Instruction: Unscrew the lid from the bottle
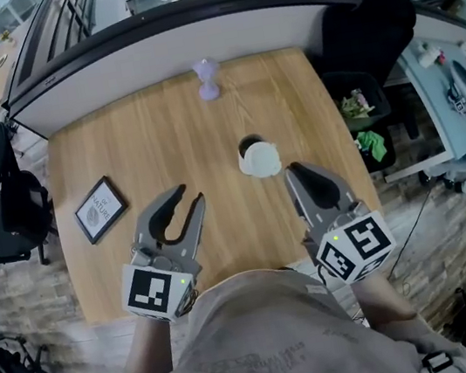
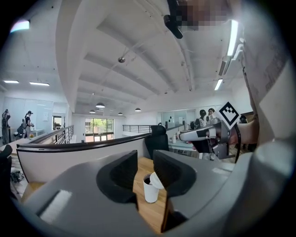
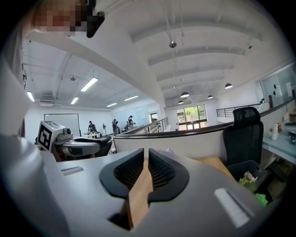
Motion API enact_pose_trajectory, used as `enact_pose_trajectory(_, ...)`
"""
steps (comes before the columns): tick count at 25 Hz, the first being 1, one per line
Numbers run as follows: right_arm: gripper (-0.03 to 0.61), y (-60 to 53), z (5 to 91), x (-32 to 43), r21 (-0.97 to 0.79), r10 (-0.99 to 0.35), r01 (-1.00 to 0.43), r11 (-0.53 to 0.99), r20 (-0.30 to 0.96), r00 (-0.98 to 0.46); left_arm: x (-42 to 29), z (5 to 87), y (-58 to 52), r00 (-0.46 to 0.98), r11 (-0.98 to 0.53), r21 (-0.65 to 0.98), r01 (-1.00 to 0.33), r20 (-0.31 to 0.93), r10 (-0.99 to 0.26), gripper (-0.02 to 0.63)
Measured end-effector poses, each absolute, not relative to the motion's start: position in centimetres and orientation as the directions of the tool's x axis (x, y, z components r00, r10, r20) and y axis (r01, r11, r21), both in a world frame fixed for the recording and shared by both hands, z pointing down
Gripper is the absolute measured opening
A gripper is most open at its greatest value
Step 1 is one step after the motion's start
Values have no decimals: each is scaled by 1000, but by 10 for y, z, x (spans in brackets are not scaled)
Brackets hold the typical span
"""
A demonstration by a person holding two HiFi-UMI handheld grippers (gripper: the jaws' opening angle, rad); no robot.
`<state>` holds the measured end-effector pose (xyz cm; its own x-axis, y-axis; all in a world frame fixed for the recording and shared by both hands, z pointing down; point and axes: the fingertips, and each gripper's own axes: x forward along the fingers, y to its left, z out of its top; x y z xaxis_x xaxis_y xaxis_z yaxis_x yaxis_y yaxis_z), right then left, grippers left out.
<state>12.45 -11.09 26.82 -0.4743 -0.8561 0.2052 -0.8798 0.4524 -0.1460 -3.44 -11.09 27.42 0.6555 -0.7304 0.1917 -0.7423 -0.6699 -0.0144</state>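
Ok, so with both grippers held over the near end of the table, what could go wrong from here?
1. The white cup stands just ahead of the right gripper, and its lid only leans on the rim. A forward reach could knock it over.
2. The small purple bottle stands beyond the cup, close to the far edge of the table. A clumsy nudge might tip it or push it off.

Framed card (image 1: 100,209), purple object (image 1: 207,80) — well apart on table (image 1: 163,140).
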Motion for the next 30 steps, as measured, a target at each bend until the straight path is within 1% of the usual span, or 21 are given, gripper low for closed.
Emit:
enact_pose_trajectory(3, 37, -105, 266, 125, -111, -863, -885, 453, 196, -466, -38, 274, -107, 645, -660, -32, -751, 177, -743, 81)
enact_pose_trajectory(11, 11, -95, 257, 125, -120, -867, -884, 452, 172, -467, -48, 267, -104, 617, -630, -68, -773, 151, -773, 2)
enact_pose_trajectory(19, 11, -94, 261, 125, -161, -857, -875, 456, 187, -481, -45, 269, -102, 601, -622, -73, -780, 189, -777, 2)
enact_pose_trajectory(22, 11, -92, 263, 125, -154, -855, -876, 458, 194, -481, -44, 266, -101, 607, -625, -84, -776, 171, -776, 2)
enact_pose_trajectory(25, 11, -90, 267, 123, -156, -847, -872, 463, 211, -488, -45, 266, -99, 601, -621, -67, -781, 192, -776, 2)
enact_pose_trajectory(30, 11, -86, 269, 117, -173, -836, -864, 473, 223, -502, -51, 266, -96, 603, -621, -67, -781, 179, -777, 2)
